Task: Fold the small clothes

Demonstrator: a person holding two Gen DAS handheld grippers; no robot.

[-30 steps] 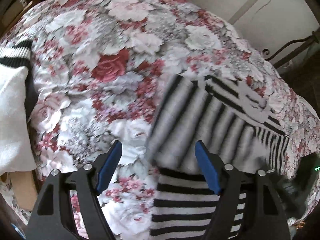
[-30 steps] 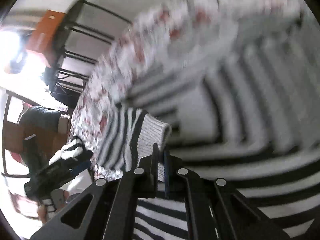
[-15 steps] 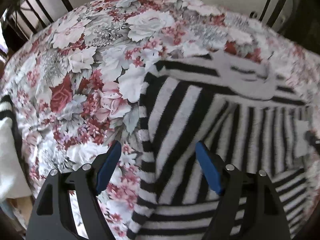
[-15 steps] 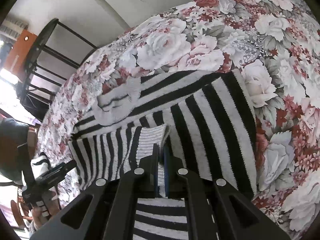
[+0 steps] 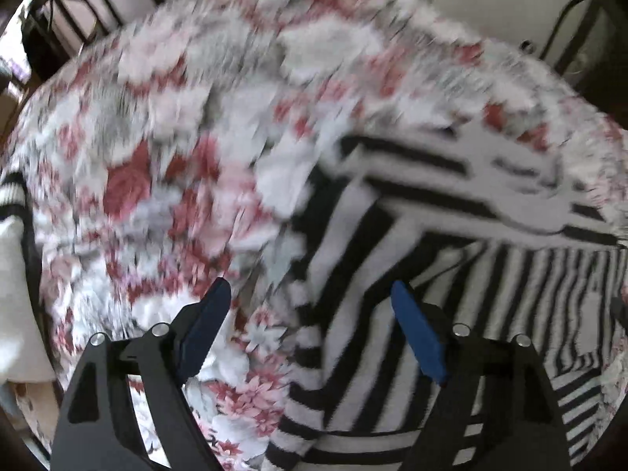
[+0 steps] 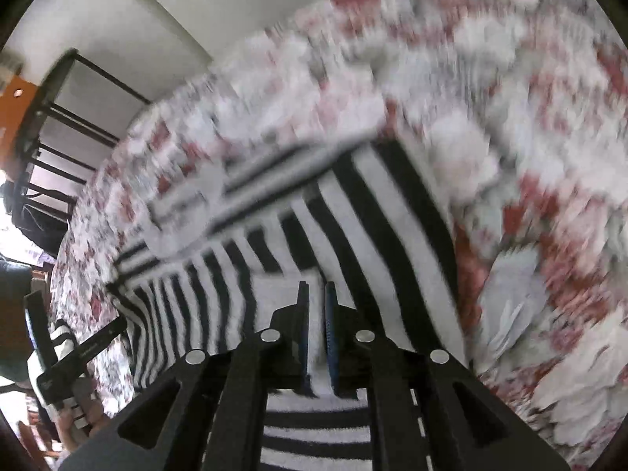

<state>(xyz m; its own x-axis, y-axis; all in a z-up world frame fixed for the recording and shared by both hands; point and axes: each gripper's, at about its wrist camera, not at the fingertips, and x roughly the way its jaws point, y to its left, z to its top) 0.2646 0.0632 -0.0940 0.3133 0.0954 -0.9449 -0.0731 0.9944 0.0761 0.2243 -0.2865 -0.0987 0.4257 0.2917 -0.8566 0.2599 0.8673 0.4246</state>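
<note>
A black-and-white striped sweater (image 5: 392, 243) with a grey patch (image 5: 510, 180) lies flat on the floral bedspread (image 5: 176, 137). My left gripper (image 5: 310, 284) hovers over the sweater's left edge. Its jaws are opening wide and the pads (image 5: 208, 325) touch nothing. In the right wrist view the sweater (image 6: 373, 216) fills the middle. My right gripper (image 6: 315, 286) pinches a white folded edge of it between narrow pads, and those jaws are starting to open. Both views are blurred by motion.
A white garment with black cuff stripes (image 5: 15, 274) lies at the bed's left edge. Black metal bed rails (image 5: 98, 8) run behind. In the right wrist view the other gripper in a hand (image 6: 70, 361) shows at lower left, near a black frame (image 6: 59, 117).
The sweater, blurred and moving a second ago, now lies spread flat. Both grippers have swung over it. The left jaws stand wider, and the right pads show a slightly wider gap.
</note>
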